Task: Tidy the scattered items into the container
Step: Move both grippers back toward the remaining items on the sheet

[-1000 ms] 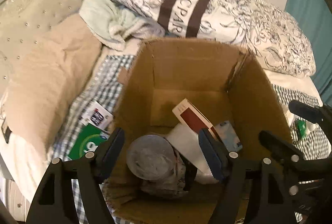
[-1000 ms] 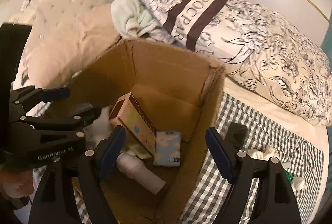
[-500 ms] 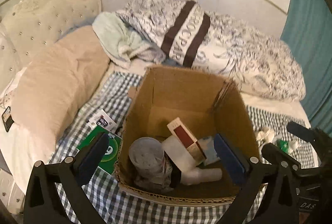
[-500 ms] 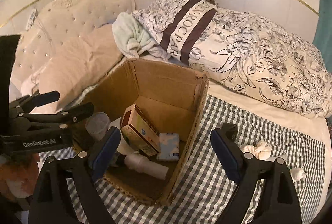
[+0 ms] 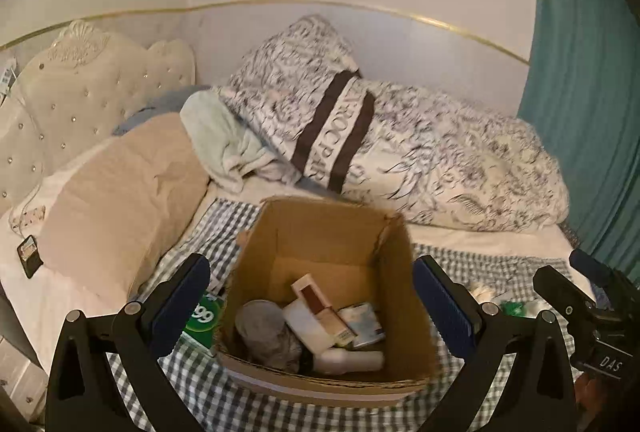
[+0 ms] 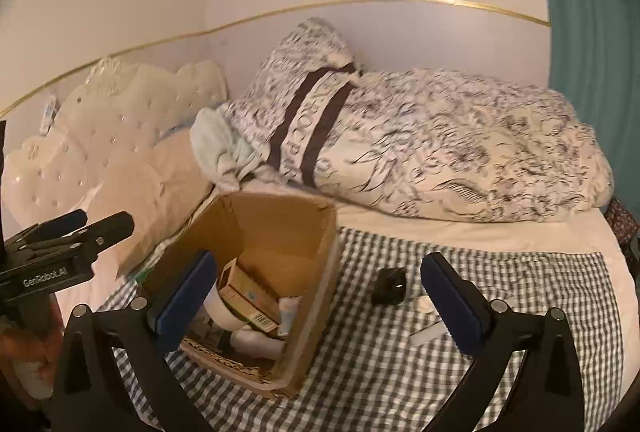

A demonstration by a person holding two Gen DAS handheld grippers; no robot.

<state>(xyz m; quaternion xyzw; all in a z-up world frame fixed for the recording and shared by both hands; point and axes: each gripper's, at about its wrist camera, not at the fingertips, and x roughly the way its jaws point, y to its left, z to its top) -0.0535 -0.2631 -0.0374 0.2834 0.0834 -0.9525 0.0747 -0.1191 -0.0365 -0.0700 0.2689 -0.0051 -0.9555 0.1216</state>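
An open cardboard box (image 5: 320, 232) stands on the checked blanket (image 6: 500, 284). Inside lie a clear plastic cup (image 5: 260, 320), a red and cream carton (image 5: 316, 302), a white bottle (image 5: 348, 360) and a tissue pack (image 5: 362, 320). My left gripper (image 5: 312, 268) hovers above and short of the box, open and empty. My right gripper (image 6: 318, 264) hangs over the box's right side, its jaws opening with nothing between them. A green packet (image 5: 202, 316) lies left of the box. A small black object (image 6: 390, 286) and a white strip (image 6: 426, 334) lie on the blanket to its right.
A floral duvet (image 5: 440, 160) is heaped behind the box, with a pale green towel (image 5: 220, 148) and a beige pillow (image 5: 120, 196) to the left. A tufted headboard (image 5: 80, 88) stands far left and a teal curtain (image 5: 580, 72) hangs on the right. A dark phone (image 5: 29, 256) lies beside the pillow.
Both grippers have risen and drawn back from the box, so it looks smaller and whole. Both pairs of jaws have spread wider. The items in the box have not moved.
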